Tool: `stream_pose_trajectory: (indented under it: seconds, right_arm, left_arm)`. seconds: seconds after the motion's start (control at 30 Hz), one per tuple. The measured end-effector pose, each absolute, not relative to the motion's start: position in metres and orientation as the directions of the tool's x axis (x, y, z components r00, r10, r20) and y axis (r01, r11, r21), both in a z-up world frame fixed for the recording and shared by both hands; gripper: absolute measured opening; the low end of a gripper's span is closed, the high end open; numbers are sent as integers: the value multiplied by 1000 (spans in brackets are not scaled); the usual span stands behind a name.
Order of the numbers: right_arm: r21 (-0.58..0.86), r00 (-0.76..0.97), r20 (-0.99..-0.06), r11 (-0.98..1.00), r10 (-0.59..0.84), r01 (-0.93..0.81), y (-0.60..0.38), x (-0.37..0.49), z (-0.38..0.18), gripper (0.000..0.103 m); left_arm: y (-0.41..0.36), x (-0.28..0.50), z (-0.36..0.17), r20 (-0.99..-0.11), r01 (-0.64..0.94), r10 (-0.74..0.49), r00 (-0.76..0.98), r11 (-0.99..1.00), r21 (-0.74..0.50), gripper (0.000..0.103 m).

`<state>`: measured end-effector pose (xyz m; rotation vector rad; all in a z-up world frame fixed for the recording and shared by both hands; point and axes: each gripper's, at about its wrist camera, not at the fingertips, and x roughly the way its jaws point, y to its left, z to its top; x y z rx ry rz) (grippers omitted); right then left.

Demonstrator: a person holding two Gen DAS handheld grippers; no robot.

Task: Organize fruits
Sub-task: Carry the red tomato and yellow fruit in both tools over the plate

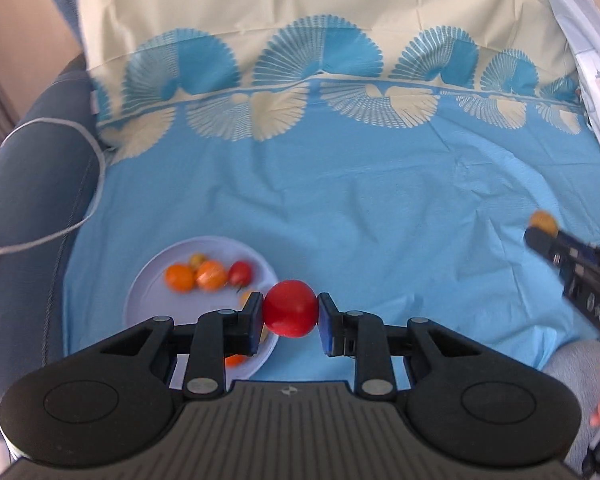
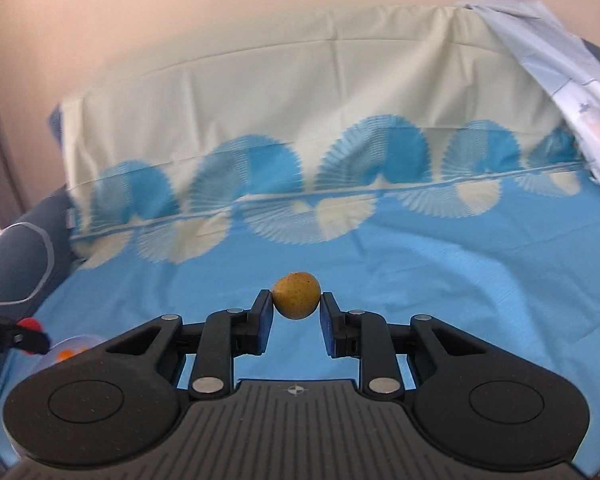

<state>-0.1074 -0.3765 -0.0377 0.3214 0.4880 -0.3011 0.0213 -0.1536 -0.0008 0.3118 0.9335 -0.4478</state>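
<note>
Red tomato [image 1: 290, 309], plate [image 1: 152, 292] beneath, white cord [image 1: 52, 236]

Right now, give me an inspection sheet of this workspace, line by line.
Surface: blue cloth with a cream fan pattern, wrinkled, spread over the work area.
Job's things: pale plate at the left holds several small orange, yellow and red fruits; red fruit and yellow-brown fruit are held above the cloth.
Clutter: nothing seen.
Tongs: left tongs shut on the red fruit beside the plate's edge; right tongs shut on the yellow-brown fruit.
Cables: white cord lies over the dark cushion at the left.
Surroundings: plain wall behind; patterned light fabric draped at the right.
</note>
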Motion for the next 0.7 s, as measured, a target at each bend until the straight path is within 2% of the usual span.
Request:
stream_pose_trajectory:
  seconds: [0.23,0.47,0.7]
  right_arm:
    - [258,857,-516,955,6,148,-264,-161,7,27]
    - [199,855,-514,979,71,38,-197,-197,28,27]
    - [89,850,-517,994,105,-69,-154,-213,38,27]
  left_arm:
    - [-63,-33,16,-800,437,-250,546,899,17,31]
    - [-1,-72,19,-769,354,-202,607,935,34,31]
    - [25,-97,20,-753,312,-229,617,949,-33,32]
